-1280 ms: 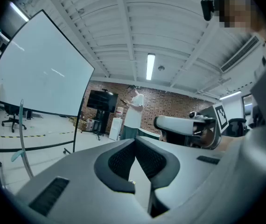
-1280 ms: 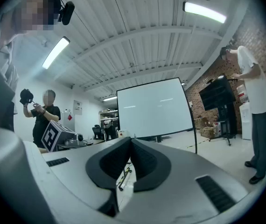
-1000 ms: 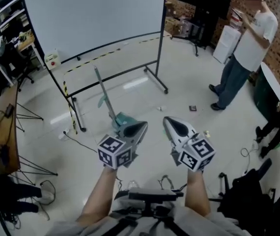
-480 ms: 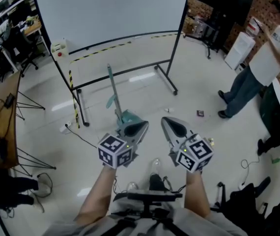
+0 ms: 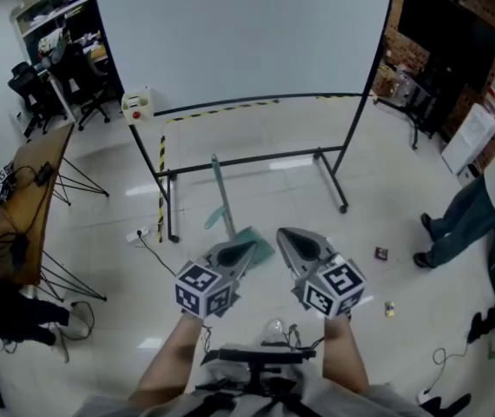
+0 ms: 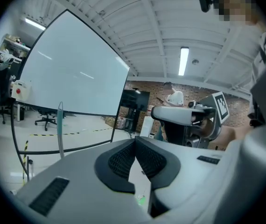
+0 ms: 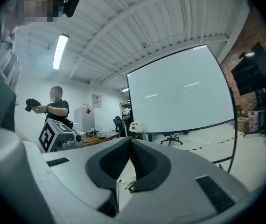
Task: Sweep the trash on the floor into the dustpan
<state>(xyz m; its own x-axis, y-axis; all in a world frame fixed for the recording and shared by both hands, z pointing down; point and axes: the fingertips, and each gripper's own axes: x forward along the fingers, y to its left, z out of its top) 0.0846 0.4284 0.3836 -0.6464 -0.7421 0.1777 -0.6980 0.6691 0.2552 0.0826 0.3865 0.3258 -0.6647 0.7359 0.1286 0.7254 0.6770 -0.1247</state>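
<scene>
I hold my left forearm [image 5: 171, 365] and right forearm [image 5: 345, 365] forward, side by side. The left gripper [image 5: 244, 250] points toward 1 o'clock and the right gripper [image 5: 287, 234] toward 11 o'clock. On each, the jaws are pressed together.

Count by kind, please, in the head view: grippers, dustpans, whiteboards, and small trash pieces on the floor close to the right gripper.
Grippers: 2 (left gripper, right gripper)
Dustpan: 1
Whiteboard: 1
Trash pieces: 2 (dark one, yellowish one)
Total: 6

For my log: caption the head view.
Left gripper and right gripper, both shut and empty, point toward a teal long-handled dustpan by a black-framed whiteboard.
</scene>
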